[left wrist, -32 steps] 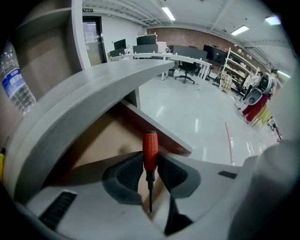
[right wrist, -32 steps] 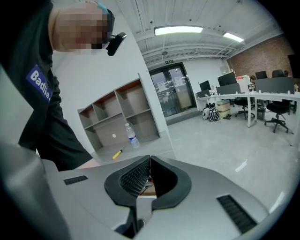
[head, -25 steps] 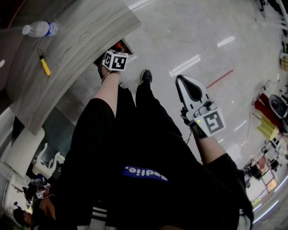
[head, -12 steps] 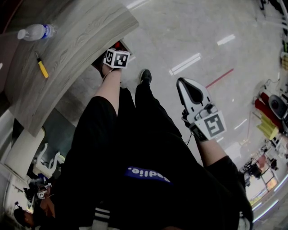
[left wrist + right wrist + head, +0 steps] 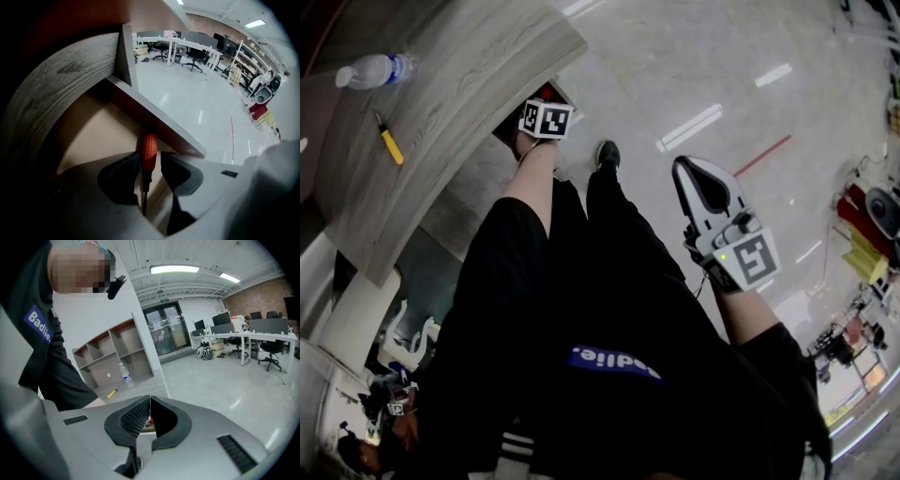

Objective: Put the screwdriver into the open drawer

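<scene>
At lower centre the left tool (image 5: 150,158) is spreading its jaws off the red-handled screwdriver (image 5: 149,146) inside the open drawer (image 5: 93,136); release looks underway; right tool (image 5: 149,412) pressed together.

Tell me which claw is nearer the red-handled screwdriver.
Left. The left claw, jaws opening, has the red-handled screwdriver between its jaws over the open drawer. The right claw hangs shut at the person's other side, well away from it.

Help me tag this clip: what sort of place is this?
Likely an open-plan office or lab: desks with swivel chairs, monitors, and a shelf unit on a polished floor.
</scene>
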`<action>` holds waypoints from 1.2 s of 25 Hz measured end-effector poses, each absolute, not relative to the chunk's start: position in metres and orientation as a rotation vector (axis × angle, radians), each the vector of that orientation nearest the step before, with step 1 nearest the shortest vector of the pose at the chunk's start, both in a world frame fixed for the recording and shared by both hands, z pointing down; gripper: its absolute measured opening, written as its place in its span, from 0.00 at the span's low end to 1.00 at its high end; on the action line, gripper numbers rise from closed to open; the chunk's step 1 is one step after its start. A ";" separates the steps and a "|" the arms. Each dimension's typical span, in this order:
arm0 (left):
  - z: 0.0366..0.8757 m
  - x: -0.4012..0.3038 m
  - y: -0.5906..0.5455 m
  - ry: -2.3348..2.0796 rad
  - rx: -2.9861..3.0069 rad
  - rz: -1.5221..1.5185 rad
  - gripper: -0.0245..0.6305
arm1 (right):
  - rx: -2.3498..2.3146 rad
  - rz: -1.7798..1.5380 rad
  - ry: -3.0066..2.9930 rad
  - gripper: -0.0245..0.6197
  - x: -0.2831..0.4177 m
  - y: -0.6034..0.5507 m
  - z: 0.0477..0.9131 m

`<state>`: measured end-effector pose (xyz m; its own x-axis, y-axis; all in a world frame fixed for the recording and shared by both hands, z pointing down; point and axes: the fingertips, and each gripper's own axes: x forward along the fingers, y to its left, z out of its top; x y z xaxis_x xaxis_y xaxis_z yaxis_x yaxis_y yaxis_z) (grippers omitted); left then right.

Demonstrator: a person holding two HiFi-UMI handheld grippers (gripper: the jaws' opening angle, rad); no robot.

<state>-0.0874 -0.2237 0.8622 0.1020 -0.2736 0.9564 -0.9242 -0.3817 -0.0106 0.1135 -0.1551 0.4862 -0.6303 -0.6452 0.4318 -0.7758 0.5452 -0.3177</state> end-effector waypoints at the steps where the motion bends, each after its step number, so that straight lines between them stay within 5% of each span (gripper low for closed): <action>1: 0.860 -0.086 -0.223 -1.174 1.749 1.298 0.27 | 1.185 0.711 -2.526 0.08 0.113 -0.155 0.485; 14: 0.773 -0.055 -0.189 -1.175 1.912 1.164 0.24 | 1.141 0.606 -2.645 0.08 0.089 -0.161 0.434; 30: 0.539 -0.100 -0.178 -1.387 2.196 0.662 0.13 | 0.947 0.461 -2.836 0.08 0.005 -0.167 0.355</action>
